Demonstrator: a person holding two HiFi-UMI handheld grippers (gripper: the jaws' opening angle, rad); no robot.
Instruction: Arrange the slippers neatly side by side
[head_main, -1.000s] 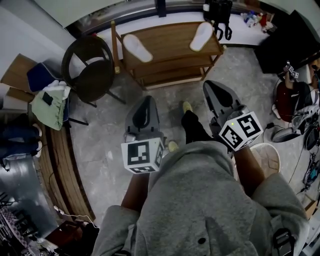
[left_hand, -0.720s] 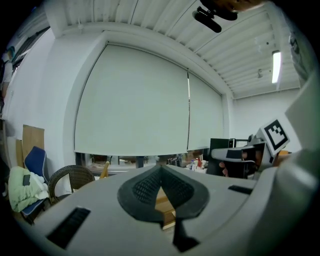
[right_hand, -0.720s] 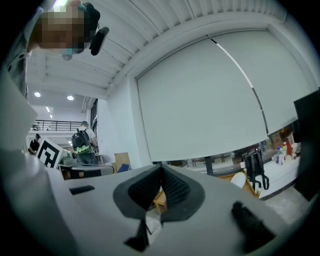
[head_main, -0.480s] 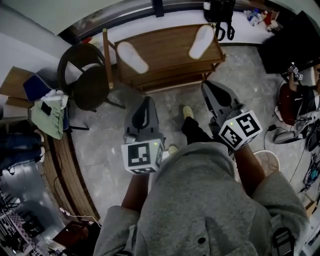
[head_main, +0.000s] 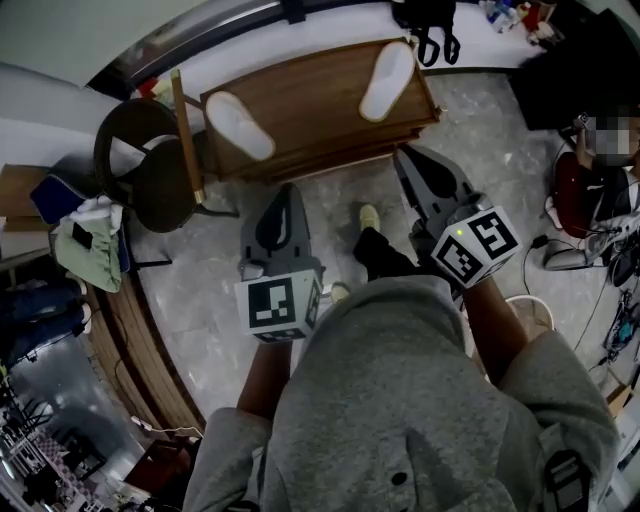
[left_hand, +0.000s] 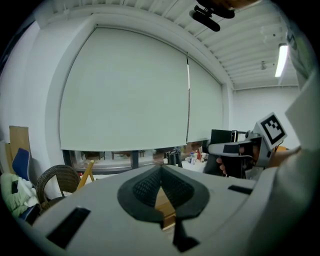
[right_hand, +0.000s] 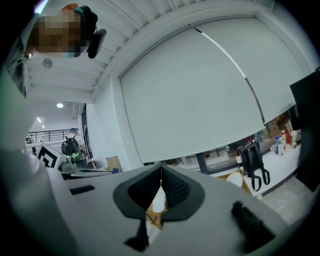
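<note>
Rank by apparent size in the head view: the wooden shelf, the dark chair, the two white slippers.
1. wooden shelf
2. dark chair
3. slipper nearer the chair and other slipper: they look about alike, so I do not rank them.

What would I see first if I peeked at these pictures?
The left slipper and the right slipper, both white, lie far apart on top of the wooden rack. Nearer the person, the left gripper and the right gripper point toward the rack, both shut and empty.
</note>
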